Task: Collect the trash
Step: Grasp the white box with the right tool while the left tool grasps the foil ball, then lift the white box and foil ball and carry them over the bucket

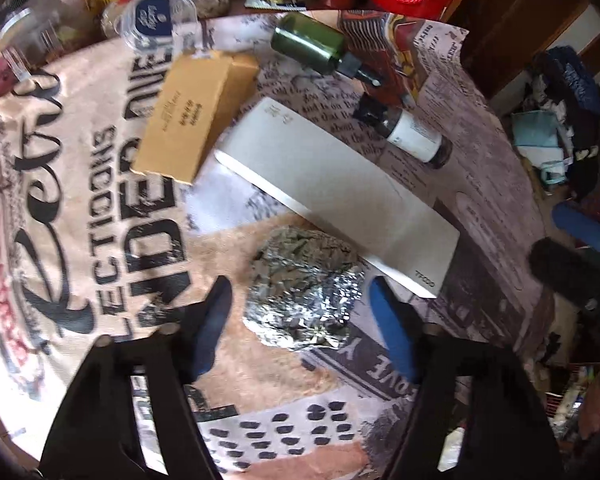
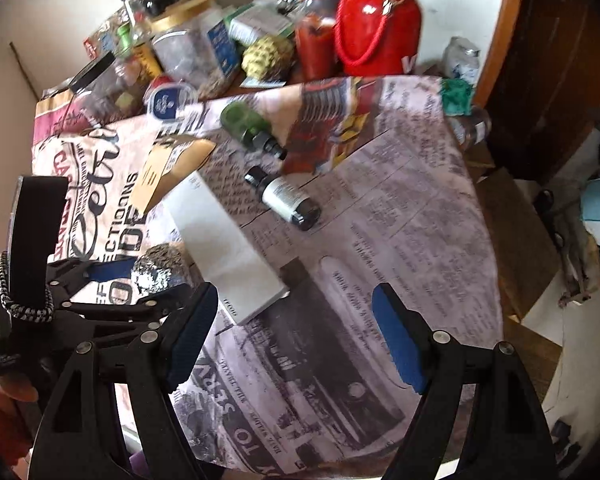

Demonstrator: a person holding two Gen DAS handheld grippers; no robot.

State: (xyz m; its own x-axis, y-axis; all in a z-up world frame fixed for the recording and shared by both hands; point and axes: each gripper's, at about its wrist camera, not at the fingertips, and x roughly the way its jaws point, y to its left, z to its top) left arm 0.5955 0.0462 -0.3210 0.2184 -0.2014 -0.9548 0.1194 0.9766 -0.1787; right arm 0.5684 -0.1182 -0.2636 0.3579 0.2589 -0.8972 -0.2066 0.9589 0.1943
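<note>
A crumpled ball of silver foil (image 1: 304, 292) lies on the newspaper-print tablecloth (image 1: 100, 200). My left gripper (image 1: 298, 286) points down over it, one blue pad on each side. A strip of cloth shows between the left pad and the foil, and the right pad stands at the foil's edge, so nothing is gripped. In the right wrist view the foil ball (image 2: 160, 266) shows beside one left pad (image 2: 108, 270). My right gripper (image 2: 296, 294) is open over bare cloth, nothing between its fingers, close to a corner of the long white box (image 2: 224, 244).
A brown cardboard box (image 1: 196, 116), the white box (image 1: 332, 196), a green bottle (image 1: 312, 46) and a small white-labelled bottle (image 1: 412, 136) lie on the cloth. Jars, a clear tub (image 1: 156, 16) and a red bag (image 2: 374, 28) crowd the back. The table's edge drops at the right to a cluttered floor.
</note>
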